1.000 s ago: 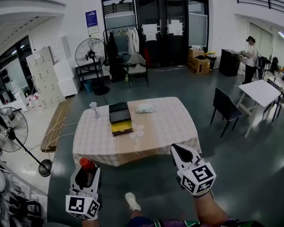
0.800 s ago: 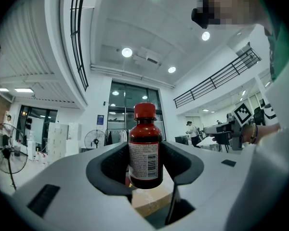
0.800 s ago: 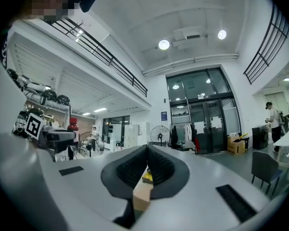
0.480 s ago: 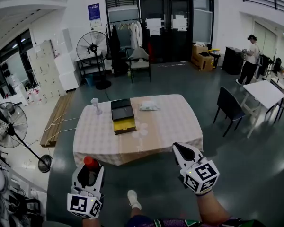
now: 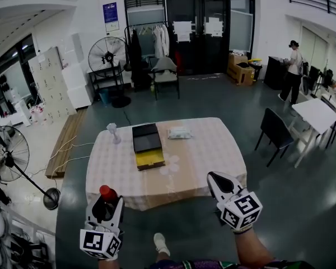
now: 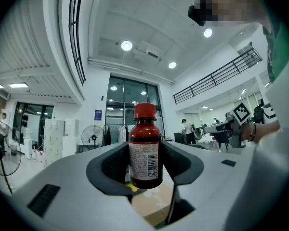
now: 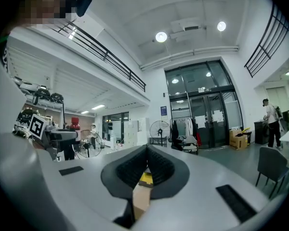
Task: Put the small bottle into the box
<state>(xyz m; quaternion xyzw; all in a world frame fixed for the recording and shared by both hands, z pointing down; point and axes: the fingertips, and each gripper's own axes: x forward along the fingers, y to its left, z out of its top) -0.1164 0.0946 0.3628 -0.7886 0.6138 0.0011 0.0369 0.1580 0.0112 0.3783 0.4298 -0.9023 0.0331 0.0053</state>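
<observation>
A small dark brown bottle (image 6: 145,150) with a red cap and a white label stands upright between the jaws of my left gripper (image 6: 145,170), which is shut on it. In the head view that bottle (image 5: 105,202) shows at the lower left in the left gripper (image 5: 106,209), short of the table. The box (image 5: 148,145), black with a yellow open flap, lies on the checked table (image 5: 207,150) ahead. My right gripper (image 5: 218,184) is held at the lower right, jaws together with nothing in them (image 7: 146,170).
A small white figure (image 5: 112,131) and a white packet (image 5: 180,132) also lie on the table. A dark chair (image 5: 276,131) stands to its right, floor fans (image 5: 11,156) to the left. A person (image 5: 293,64) stands far right by another table (image 5: 316,113).
The view has moved slightly nearer the table and tilted; the table sits a little lower in the frame. Both grippers keep their hold and pose.
</observation>
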